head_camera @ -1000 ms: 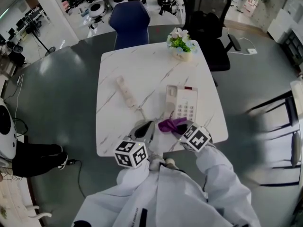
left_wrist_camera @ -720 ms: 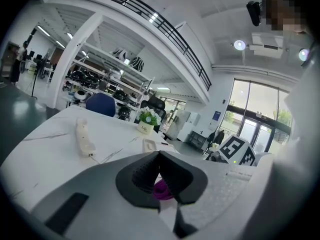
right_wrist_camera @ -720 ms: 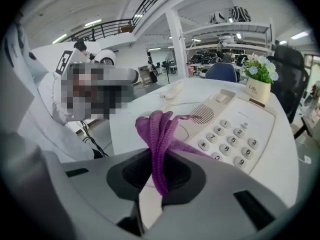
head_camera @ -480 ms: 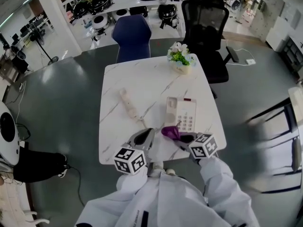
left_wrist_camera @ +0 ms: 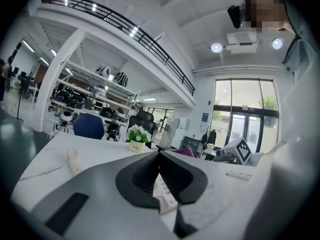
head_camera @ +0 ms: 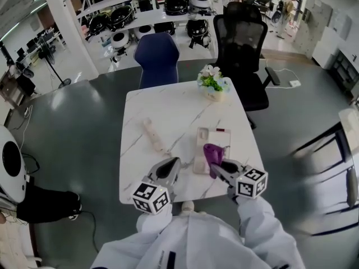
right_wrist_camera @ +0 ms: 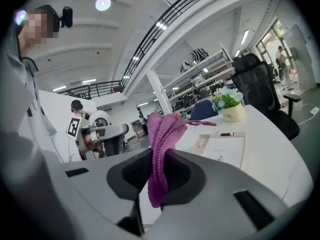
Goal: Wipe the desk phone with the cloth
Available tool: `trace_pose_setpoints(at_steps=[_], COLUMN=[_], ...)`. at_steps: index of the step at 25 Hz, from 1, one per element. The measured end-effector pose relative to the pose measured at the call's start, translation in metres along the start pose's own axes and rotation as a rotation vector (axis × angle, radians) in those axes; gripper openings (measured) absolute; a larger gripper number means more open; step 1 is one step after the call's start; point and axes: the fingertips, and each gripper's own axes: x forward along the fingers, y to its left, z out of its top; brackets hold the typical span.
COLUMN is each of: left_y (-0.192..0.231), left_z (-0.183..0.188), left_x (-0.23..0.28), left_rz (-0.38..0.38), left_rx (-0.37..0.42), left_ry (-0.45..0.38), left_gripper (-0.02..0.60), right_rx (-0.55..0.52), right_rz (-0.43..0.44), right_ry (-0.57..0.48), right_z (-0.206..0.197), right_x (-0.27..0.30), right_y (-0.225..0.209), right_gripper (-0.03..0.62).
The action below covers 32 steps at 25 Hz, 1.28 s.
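Observation:
The white desk phone (head_camera: 213, 142) lies on the marble table (head_camera: 168, 102), near its right front part. Its handset (head_camera: 152, 135) is off the base and rests to the left, joined by a cord. My right gripper (head_camera: 217, 166) is shut on a purple knitted cloth (head_camera: 212, 153), which stands up over the phone's near half. In the right gripper view the cloth (right_wrist_camera: 162, 136) is pinched between the pads, with the phone (right_wrist_camera: 222, 146) beyond it. My left gripper (head_camera: 172, 165) is shut and empty, left of the phone by the front edge; the keypad (left_wrist_camera: 163, 191) shows just below its jaws.
A small pot of flowers (head_camera: 212, 83) stands at the table's far edge. A blue chair (head_camera: 157, 52) and a black office chair (head_camera: 241, 35) sit behind the table. Shelves with equipment line the back of the room.
My right gripper has carried the cloth from the phone's near left corner up over the phone. The left gripper has stayed by the front edge. The head view has shifted.

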Motion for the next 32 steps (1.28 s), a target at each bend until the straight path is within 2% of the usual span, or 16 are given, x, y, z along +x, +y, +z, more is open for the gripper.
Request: trace_pose_setpoints(at_steps=[3, 8, 17, 21, 32], left_y=[0.001, 0.007, 0.018, 0.024, 0.026], left_z=[0.012, 0.026, 0.048, 0.058, 0.063], left_x=[-0.004, -0.009, -0.022, -0.028, -0.029], left_rz=[0.001, 0.013, 0.048, 0.075, 0.105], left_rx=[0.026, 0.045, 0.084, 0.096, 0.095], left_ry=[-0.032, -0.069, -0.113, -0.138, -0.152], left_gripper=[-0.003, -0.002, -0.002, -0.003, -0.002], right_rx=[0.002, -0.017, -0.075, -0.094, -0.155], right_rz=[-0.012, -0.054, -0.156, -0.183, -0.217], right_ry=[-0.103, -0.208, -0.329, -0.358, -0.346], right_z=[0.02, 0.045, 0.082, 0.093, 0.099], right_x=[-0.007, -0.02, -0.048, -0.058, -0.062], right_y=[-0.001, -0.004, -0.01, -0.013, -0.018], right_gripper=[0.04, 0.04, 0.04, 0.04, 0.039])
